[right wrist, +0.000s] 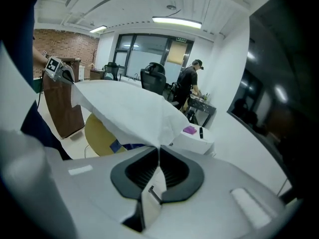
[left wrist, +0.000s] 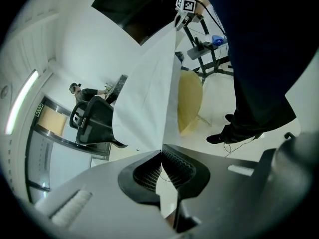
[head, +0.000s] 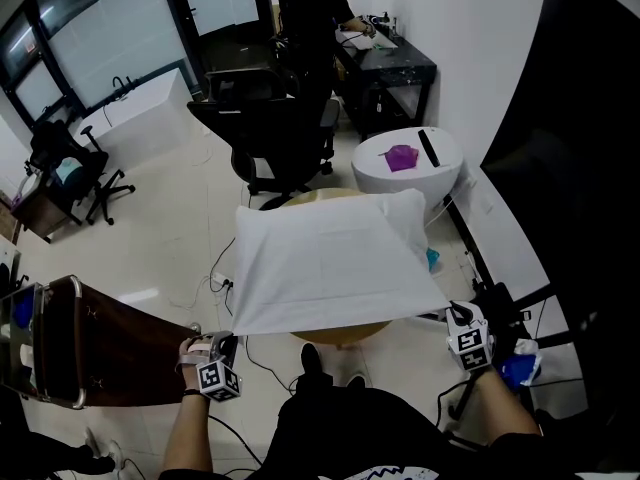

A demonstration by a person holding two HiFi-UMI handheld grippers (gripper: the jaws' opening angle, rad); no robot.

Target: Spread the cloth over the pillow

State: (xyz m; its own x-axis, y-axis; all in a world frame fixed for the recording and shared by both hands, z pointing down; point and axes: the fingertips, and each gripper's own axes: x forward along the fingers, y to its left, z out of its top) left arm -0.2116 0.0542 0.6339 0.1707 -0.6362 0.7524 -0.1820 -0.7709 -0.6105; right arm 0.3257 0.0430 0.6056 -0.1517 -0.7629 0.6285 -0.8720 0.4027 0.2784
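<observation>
A white cloth [head: 320, 268] hangs stretched over a round yellowish table [head: 340, 332], and its far part drapes a bulky white pillow [head: 405, 210] that is mostly hidden under it. My left gripper [head: 230, 336] is shut on the cloth's near left corner, and my right gripper [head: 452, 311] is shut on the near right corner. In the left gripper view the cloth [left wrist: 149, 93] runs from the closed jaws [left wrist: 161, 151] up to the other gripper [left wrist: 185, 6]. In the right gripper view the cloth [right wrist: 134, 111] fans out from the closed jaws [right wrist: 159, 147] above the table [right wrist: 99, 133].
A black office chair [head: 270, 133] stands just behind the table. A white round stand [head: 410, 163] with a purple object is at the back right. A brown wooden panel [head: 120, 343] is at my left. A person [head: 310, 8] stands at a black desk [head: 395, 68]. Cables lie on the floor.
</observation>
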